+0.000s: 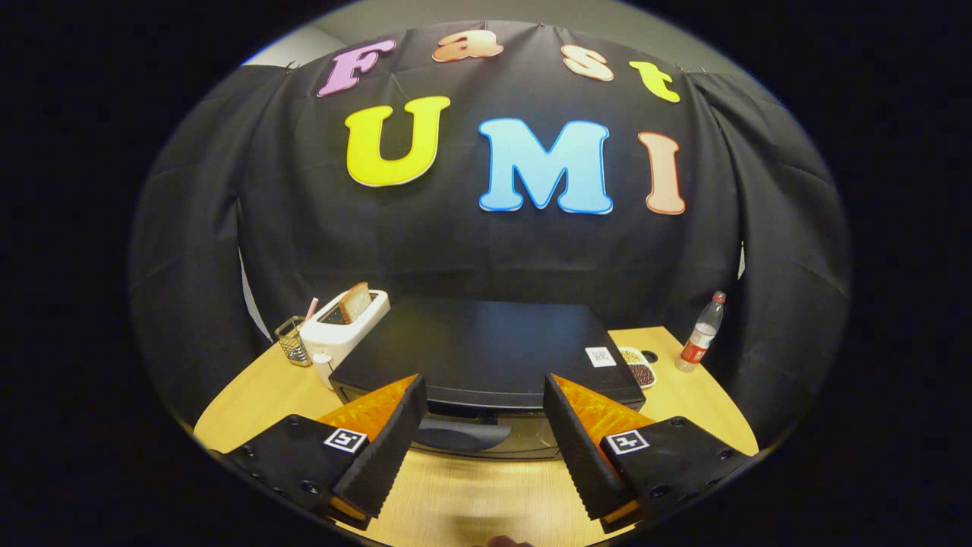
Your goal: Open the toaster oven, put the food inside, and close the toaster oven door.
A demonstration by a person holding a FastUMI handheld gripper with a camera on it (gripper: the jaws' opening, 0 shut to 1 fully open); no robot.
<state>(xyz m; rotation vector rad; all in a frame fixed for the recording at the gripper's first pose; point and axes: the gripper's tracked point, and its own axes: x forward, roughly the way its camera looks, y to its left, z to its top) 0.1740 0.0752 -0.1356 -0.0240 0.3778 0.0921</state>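
I hold my claw (482, 425) spread wide and empty above the counter (486, 494), its fingers aimed at the toaster oven (486, 349) just ahead. Its door is shut, the dark handle (463, 434) showing between my fingers. Opening is the step in hand, I judge. Next I must drop lower, reach the handle and pull the door down.

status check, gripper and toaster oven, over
Gripper open, holding nothing, fingers either side of the door handle. Toaster oven door shut. Nothing between fingers and handle.
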